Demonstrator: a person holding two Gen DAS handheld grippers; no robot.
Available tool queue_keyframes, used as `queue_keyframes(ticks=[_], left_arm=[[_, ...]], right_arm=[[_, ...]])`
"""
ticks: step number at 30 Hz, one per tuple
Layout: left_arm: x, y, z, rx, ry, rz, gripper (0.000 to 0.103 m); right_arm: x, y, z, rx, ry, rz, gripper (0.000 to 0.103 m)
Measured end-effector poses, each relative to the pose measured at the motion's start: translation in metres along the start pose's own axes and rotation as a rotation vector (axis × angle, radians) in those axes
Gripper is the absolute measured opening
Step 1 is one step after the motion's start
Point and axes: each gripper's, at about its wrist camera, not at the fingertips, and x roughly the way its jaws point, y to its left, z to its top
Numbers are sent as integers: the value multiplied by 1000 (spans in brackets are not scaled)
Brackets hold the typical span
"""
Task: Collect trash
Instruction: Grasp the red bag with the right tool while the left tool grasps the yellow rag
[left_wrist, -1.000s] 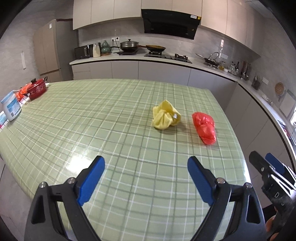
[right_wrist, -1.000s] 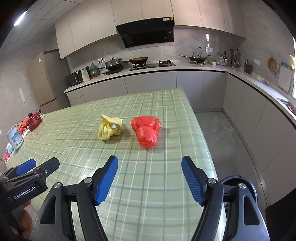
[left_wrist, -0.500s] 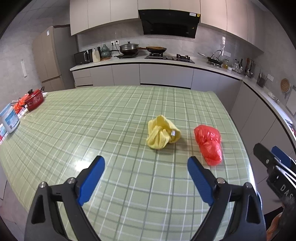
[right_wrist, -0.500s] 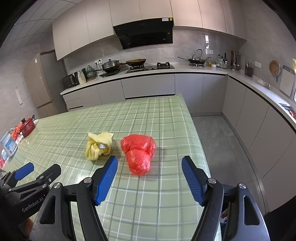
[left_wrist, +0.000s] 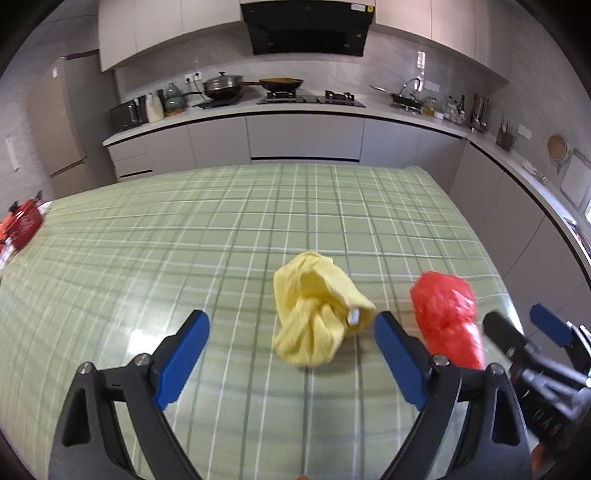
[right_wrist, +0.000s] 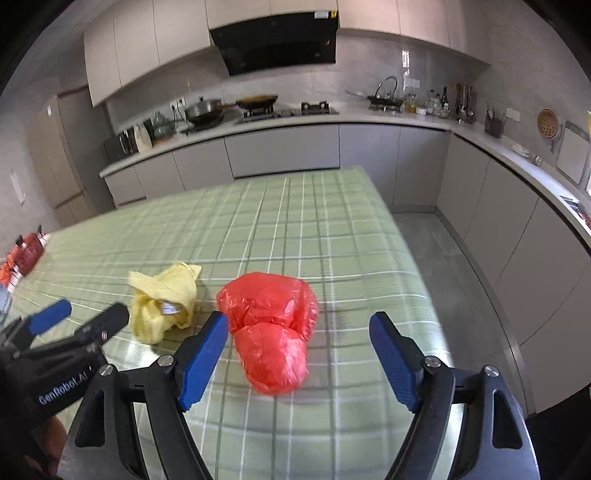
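Closest in: left tongs (left_wrist: 291, 334) spread wide, blue pads either side of nothing, held over the green checked table (left_wrist: 221, 236). The yellow bag (left_wrist: 317, 310) lies on the cloth just past the tips, a bit right of centre betw. the pads, not touched. It's a knotted, crumpled lump, slightly taller than wide from this side, knot end toward the tongs, w/ a small white tag on its right flank.

Right tongs (right_wrist: 297, 341) also apart, jaws opening at this moment. The red bag (right_wrist: 271, 325) sits on the table betw. and just beyond the pads, nearer the left pad, which overlaps its edge in view; can't tell if they touch, no squeeze visible. Red bag is two-lobed: long axis runs near-to-far, narrower rounded end toward the tongs, wider lobe away.

The two bags lie side by side near the table's right edge, yellow to the left, red to the right, close but apart. Each pair of tongs shows at the edge of the other's view.

Further out: red pot (left_wrist: 24, 225) at the table's far left edge. Beyond the table, kitchen counter w/ hob, lidded pan (left_wrist: 223, 86) and frying pan, black hood (left_wrist: 306, 27) above, sink (right_wrist: 386, 98) toward the right, fridge (left_wrist: 55, 122) on the left.
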Motion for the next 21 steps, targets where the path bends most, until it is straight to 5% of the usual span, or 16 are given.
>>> queue_keyframes(ticks=[11, 13, 14, 15, 16, 21], left_arm=[[51, -9, 6, 32, 40, -79, 91], [51, -9, 2, 29, 42, -108, 75], [50, -8, 0, 26, 40, -127, 70], [47, -10, -1, 23, 33, -143, 56], [46, -12, -1, 30, 29, -153, 44], [34, -19, -4, 31, 16, -161, 31]], right_arm=[[68, 8, -5, 2, 98, 13, 81], [74, 10, -8, -4, 121, 35, 72], [77, 10, -9, 0, 125, 48, 50], [80, 10, -10, 7, 136, 62, 41], [80, 9, -11, 10, 136, 64, 41], [72, 3, -12, 16, 99, 66, 39]])
